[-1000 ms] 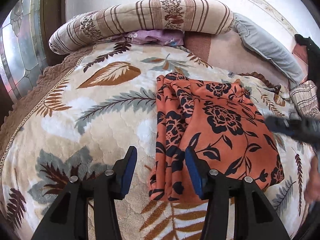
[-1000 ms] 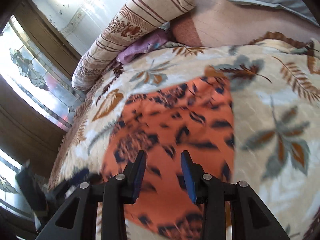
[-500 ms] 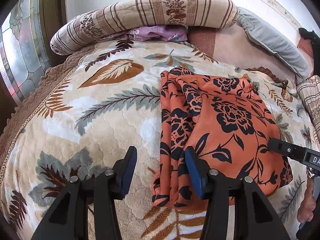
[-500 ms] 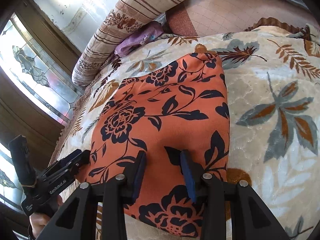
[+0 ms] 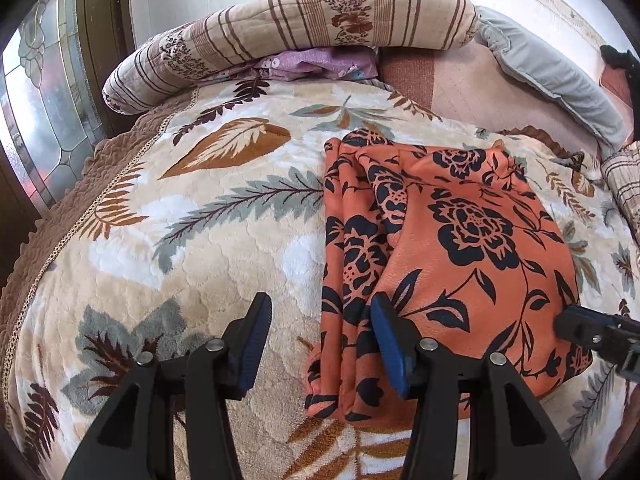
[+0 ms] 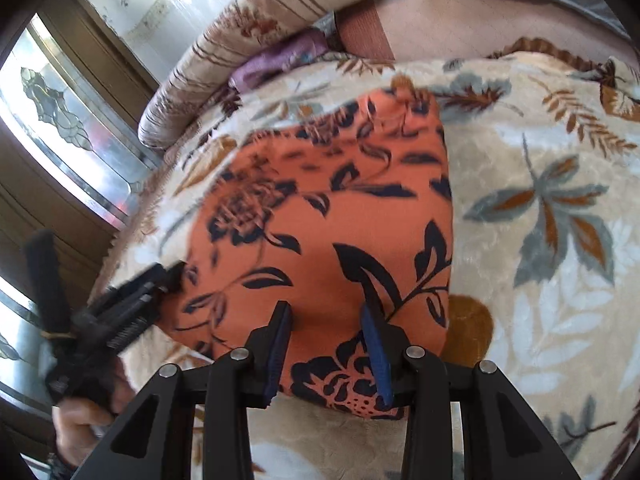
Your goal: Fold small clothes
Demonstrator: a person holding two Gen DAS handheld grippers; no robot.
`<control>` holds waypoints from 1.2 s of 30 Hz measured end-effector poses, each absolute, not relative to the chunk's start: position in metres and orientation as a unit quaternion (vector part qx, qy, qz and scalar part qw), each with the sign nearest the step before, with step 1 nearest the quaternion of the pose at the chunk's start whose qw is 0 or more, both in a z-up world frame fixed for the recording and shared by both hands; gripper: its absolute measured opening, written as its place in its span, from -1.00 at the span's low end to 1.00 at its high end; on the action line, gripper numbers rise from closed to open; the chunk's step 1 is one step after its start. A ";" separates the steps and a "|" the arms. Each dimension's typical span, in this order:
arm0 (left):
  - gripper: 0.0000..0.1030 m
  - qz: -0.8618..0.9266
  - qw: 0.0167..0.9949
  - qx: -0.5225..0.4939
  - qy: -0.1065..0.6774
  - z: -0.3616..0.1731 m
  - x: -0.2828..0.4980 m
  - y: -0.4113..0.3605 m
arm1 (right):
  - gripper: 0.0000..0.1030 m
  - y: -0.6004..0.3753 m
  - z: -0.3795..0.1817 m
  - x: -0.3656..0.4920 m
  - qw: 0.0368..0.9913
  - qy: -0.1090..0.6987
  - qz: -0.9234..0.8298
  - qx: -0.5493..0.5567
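Bed surface noted first: a leaf-patterned blanket with a striped bolster along its far edge. An orange floral garment is seen lying folded on the blanket, layered edges on its left side. Left gripper is held part-open and empty at that layered edge; right gripper is likewise part-open, empty, over the near hem. Judged step: mid-fold. Next, a firm pinch on the hem is required before folding over.
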State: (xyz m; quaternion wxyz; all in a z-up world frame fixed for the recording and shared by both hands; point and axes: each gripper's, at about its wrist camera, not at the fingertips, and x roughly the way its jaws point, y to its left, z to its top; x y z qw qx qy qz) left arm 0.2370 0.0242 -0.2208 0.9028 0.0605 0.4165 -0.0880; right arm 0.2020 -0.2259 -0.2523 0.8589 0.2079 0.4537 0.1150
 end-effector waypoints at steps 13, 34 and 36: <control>0.05 -0.082 0.903 0.058 0.419 -0.224 0.241 0.024 | -0.20 -0.231 -0.253 0.204 0.849 0.464 0.123 0.222; 0.40 -0.060 0.901 0.060 0.425 -0.222 0.250 0.027 | -0.09 -0.230 -0.253 0.206 0.846 0.468 0.125 0.224; 0.41 -0.061 0.906 0.051 0.417 -0.214 0.250 0.029 | 0.05 -0.232 -0.253 0.205 0.842 0.465 0.134 0.238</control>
